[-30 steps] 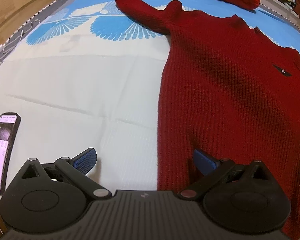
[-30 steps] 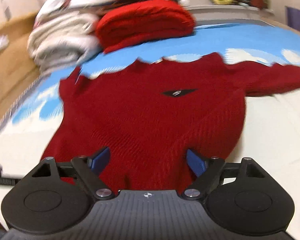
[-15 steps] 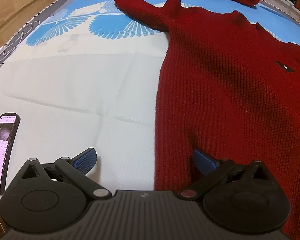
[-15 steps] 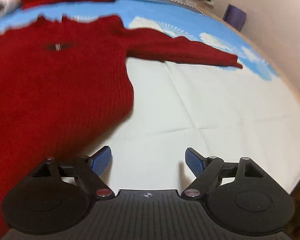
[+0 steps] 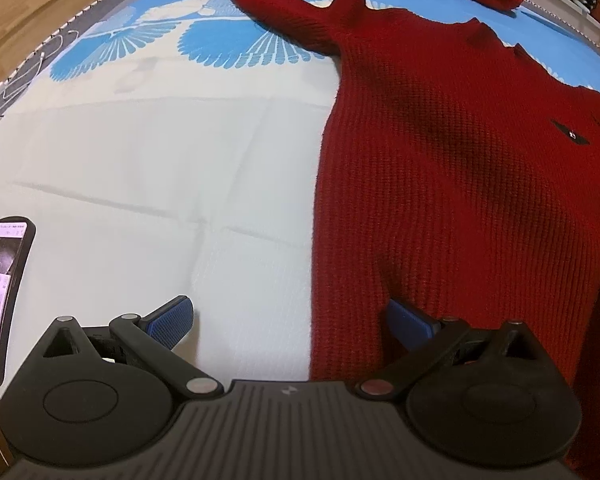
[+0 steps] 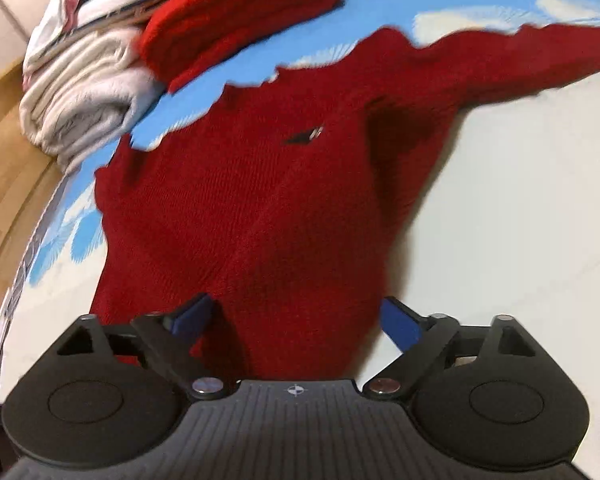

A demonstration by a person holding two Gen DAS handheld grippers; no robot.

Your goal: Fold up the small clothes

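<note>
Right wrist view, blurred: red sweater [image 6: 260, 208] apparently lies between wide-open right hand-held gripper [image 6: 296, 320] jaws.

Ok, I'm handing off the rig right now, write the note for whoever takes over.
Left gripper: open, low over the sweater's side edge near the hem, one pad on knit, the other over the sheet; nothing held.
Right gripper: jaws have just been opening, now wide over the hem, not clamped.
Red sweater: spread flat, front up, sleeves out to both sides.
Folded clothes piled at the far end; phone on the left.
Done: laid out. Left: all folds.
</note>
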